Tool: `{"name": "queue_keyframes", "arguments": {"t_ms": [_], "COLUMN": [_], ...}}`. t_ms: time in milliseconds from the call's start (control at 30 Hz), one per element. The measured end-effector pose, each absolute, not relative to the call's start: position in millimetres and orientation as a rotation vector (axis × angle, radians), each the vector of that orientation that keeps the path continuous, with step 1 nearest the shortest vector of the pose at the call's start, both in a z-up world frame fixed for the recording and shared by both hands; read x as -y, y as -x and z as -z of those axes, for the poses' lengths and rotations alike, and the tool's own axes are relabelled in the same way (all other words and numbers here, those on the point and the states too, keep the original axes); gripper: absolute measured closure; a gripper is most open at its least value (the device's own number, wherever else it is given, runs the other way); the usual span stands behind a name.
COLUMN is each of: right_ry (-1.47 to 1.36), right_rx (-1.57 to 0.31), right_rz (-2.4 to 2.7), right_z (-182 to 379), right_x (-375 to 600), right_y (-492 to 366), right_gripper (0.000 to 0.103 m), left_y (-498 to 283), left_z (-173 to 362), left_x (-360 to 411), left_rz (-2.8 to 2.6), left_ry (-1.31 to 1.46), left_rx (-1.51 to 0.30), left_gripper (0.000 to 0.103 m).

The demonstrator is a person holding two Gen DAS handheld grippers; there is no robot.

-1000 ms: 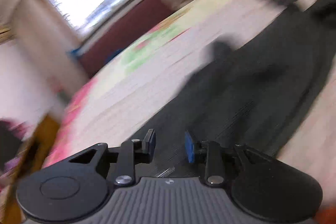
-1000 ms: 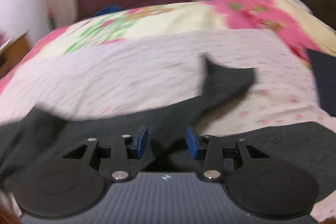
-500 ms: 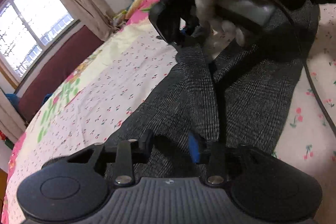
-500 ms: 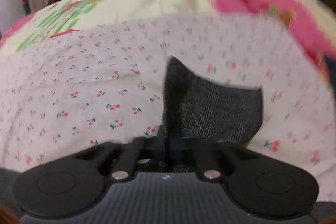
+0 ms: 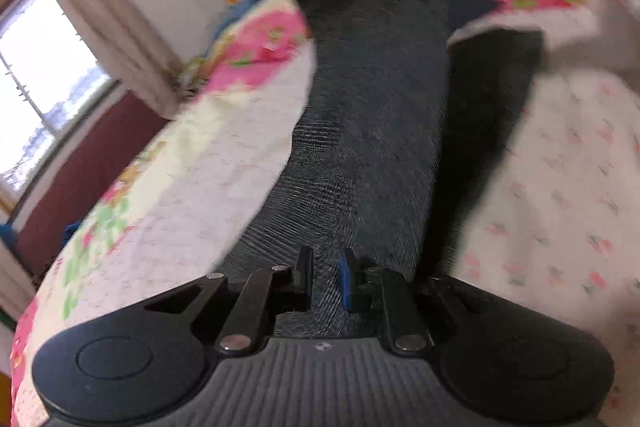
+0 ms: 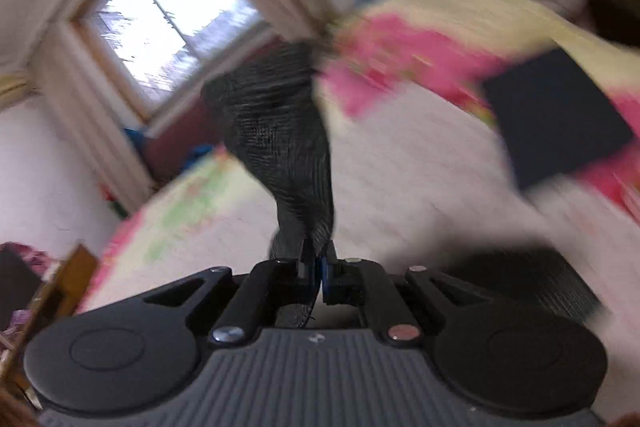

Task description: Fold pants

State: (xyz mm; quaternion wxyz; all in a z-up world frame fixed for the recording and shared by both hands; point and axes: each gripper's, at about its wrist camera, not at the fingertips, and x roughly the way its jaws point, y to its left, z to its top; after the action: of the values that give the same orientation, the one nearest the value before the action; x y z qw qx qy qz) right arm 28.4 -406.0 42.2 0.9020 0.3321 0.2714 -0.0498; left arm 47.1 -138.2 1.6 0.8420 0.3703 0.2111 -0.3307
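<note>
Right tongs (image 6: 316, 273) clamped on pants (image 6: 280, 143) edge, left tongs (image 5: 325, 281) narrowing around fabric above bedspread (image 5: 192, 179).

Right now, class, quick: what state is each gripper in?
Left gripper: jaws have been closing around the grey pants; grip cannot be told.
Right gripper: shut on the pants.

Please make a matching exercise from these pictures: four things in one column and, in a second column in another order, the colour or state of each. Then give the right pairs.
Things
1. right gripper
2. left gripper
3. flat square item on the bedspread
4. wall panel under the window

States or colours
A. dark navy
B. maroon
C. shut on the grey checked pants
D. jaws narrowly apart, cloth between them

Pairs: 1-C, 2-D, 3-A, 4-B
</note>
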Motion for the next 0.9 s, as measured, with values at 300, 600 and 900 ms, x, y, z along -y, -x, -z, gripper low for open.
{"name": "queue_keyframes", "arguments": {"t_ms": [300, 600, 900], "right_ry": [-0.861, -0.922, -0.903], "right_rx": [-0.554, -0.457, -0.436], "right_rz": [0.199, 0.239, 0.267], "right_z": [7, -1, -2], "right_x": [444, 449, 451], "right_y": [-11, 11, 14], "right_gripper": [0.077, 0.098, 0.099], "left_y": [-30, -26, -23], "left_z": [15, 13, 15], "left_x": [159, 160, 161], "left_rz": [0.740, 0.742, 0.760], "left_ry": [-0.912, -0.916, -0.925], "left_rx": [-0.458, -0.460, -0.445], "left_gripper": [0.072, 0.072, 0.073]}}
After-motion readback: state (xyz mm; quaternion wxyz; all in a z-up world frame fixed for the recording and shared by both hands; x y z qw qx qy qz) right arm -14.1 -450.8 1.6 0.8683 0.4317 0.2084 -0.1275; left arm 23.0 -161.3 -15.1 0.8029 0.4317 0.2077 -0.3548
